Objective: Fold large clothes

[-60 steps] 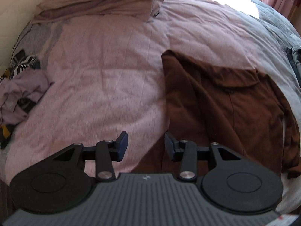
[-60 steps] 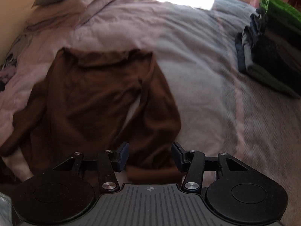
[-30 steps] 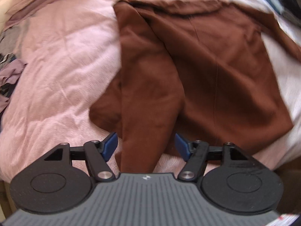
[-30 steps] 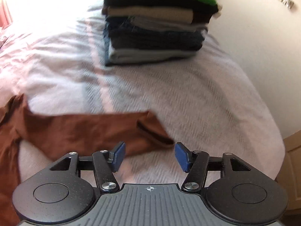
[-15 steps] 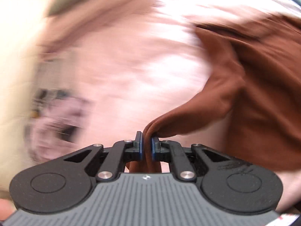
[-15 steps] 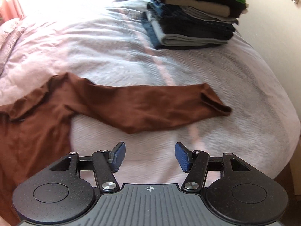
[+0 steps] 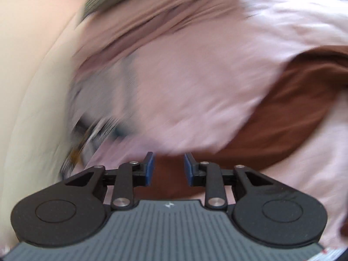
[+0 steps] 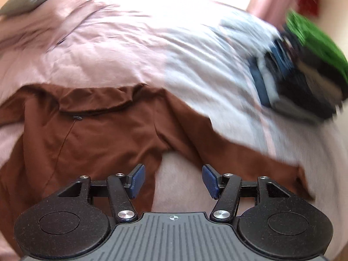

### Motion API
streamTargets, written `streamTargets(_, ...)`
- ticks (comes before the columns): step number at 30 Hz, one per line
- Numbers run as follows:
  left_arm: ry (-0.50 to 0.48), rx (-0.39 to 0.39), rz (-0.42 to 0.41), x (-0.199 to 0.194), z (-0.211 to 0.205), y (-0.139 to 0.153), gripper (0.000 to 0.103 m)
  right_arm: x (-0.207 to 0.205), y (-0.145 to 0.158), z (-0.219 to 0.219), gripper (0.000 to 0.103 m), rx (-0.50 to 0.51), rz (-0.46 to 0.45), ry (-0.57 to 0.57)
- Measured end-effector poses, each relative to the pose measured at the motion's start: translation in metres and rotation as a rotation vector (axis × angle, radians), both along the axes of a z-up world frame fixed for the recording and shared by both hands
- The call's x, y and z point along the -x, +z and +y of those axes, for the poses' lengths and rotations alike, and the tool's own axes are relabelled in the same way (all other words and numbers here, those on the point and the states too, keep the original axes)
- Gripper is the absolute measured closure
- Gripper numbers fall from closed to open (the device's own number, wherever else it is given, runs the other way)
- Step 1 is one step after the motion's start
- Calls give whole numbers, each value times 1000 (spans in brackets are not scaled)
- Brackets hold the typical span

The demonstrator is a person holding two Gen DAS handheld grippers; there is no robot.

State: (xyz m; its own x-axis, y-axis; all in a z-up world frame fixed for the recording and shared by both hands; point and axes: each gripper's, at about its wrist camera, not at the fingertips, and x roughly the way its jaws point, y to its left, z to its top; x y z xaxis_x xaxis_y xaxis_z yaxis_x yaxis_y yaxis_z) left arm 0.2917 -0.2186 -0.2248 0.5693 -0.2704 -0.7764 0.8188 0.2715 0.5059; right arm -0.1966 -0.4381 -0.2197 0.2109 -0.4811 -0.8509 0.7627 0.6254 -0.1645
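Now the left gripper (image 7: 168, 168) fingers have just parted, releasing the brown shirt (image 8: 91, 130) sleeve (image 7: 289, 119) outstretched on the bed (image 8: 121, 50); right gripper (image 8: 171, 181) hangs agape and empty, so folding can start.

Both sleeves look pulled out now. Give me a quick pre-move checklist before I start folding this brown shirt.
1. Left gripper has let go of the sleeve: ok; jaws have just been opening, brown cloth lies beneath the gap, pads clear.
2. Right gripper empty: ok, jaws wide.
3. Brown shirt flat, collar away from the camera: ok.
4. Right-hand sleeve spread out: ok.
5. Other sleeve flat: cannot tell, blurred.
6. Folded clothes stack apart from the shirt: ok.
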Motion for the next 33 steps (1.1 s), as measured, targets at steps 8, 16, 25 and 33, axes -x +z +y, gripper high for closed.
streamTargets(8, -643, 33, 187, 147, -115, -43, 75, -69, -68, -49, 77, -108, -51, 299)
streamTargets(16, -691, -105, 345, 174, -201, -114, 76, -132, -136, -113, 86, -298, -121, 315)
streamTargets(25, -287, 210, 300, 77, -300, -77, 80, -158, -82, -235, 77, -107, -396, 96)
streamTargets(33, -492, 161, 541, 58, -282, -68, 54, -121, -115, -248, 54, -301, -295, 289)
